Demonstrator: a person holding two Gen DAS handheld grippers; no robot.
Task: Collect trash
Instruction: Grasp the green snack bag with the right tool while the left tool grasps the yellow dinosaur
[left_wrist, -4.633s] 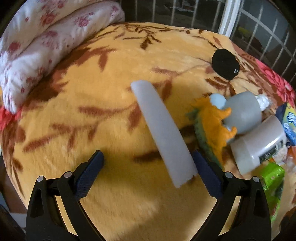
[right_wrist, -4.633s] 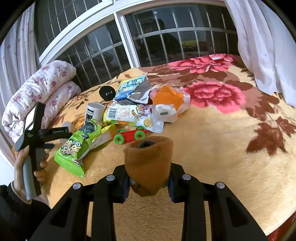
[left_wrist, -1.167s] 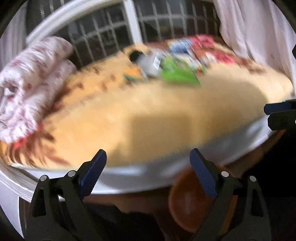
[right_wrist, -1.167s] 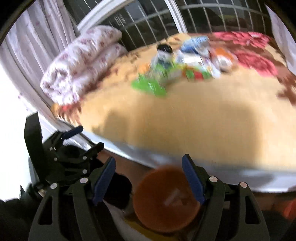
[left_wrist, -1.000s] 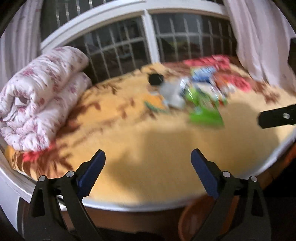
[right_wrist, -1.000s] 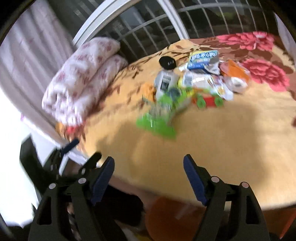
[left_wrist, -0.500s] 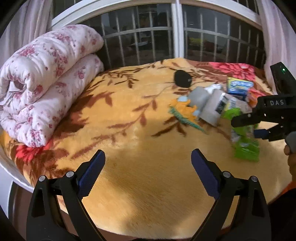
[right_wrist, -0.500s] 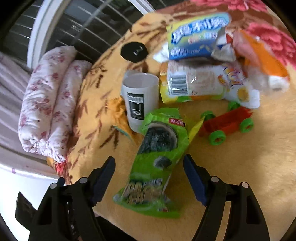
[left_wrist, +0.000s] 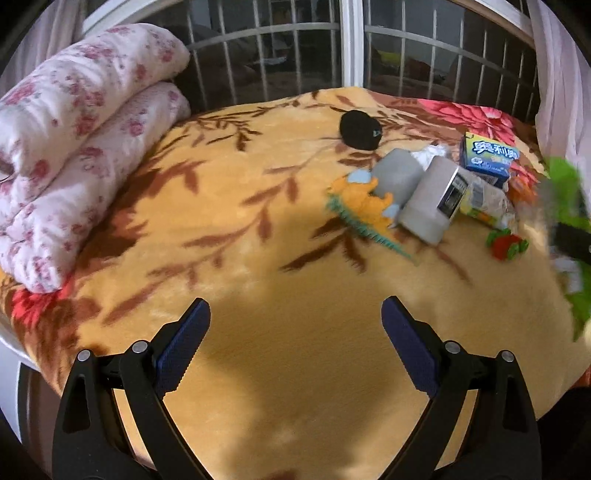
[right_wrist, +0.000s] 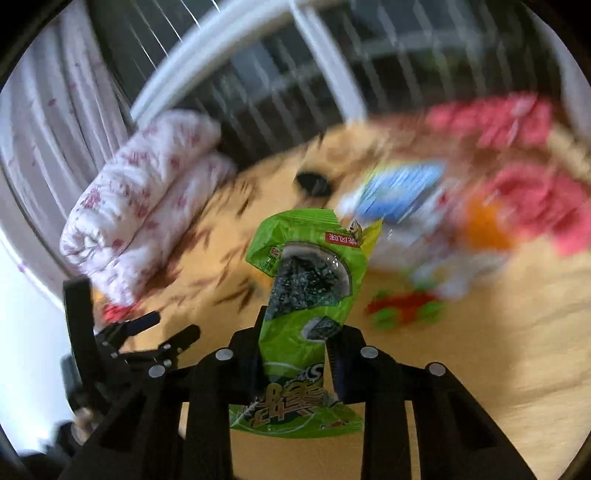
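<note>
- Half a sec ago the green snack bag (right_wrist: 301, 317) lay flat on the bed w/ the right tool (right_wrist: 295, 354) hovering wide over it; now it's off the blanket, standing up between the pads, and the whole bg of the right wrist view is smeared.
- Right tool: jaws closing, pads pinching the bag's lower part, just above the printed bottom edge. Grip sits low prob. b/c that end was nearest the person; top flops free above.
- Bag looks empty-ish and crinkly, so a pinch on the flat film is enough. My guess: light, but slippery, could slide out if swung hard.
- From the left wrist view the same bag is a green blur at the far right edge (left_wrist: 565, 206), off the bed.
- Left tool (left_wrist: 295, 343): jaws wide apart, nothing between them, over bare blanket (left_wrist: 258, 258) near the bed's front edge. Looks like it's lining up for the next pick while the right one carries.
- Further out, the pile remaining: two grey-white cups (left_wrist: 428, 199) on their sides, touching each other; orange dinosaur toy (left_wrist: 365, 203) just beside them; blue packet (left_wrist: 489, 157) and other wrappers behind; red toy car w/ green wheels (left_wrist: 504, 245) a bit nearer.
- Black round thing (left_wrist: 360, 129) sits apart, toward the window (left_wrist: 351, 44).
- Rolled floral quilt (left_wrist: 74, 140) at left, well clear.
- Judgement: one piece in hand, several wrappers + cups left; toys prob. aren't trash.
</note>
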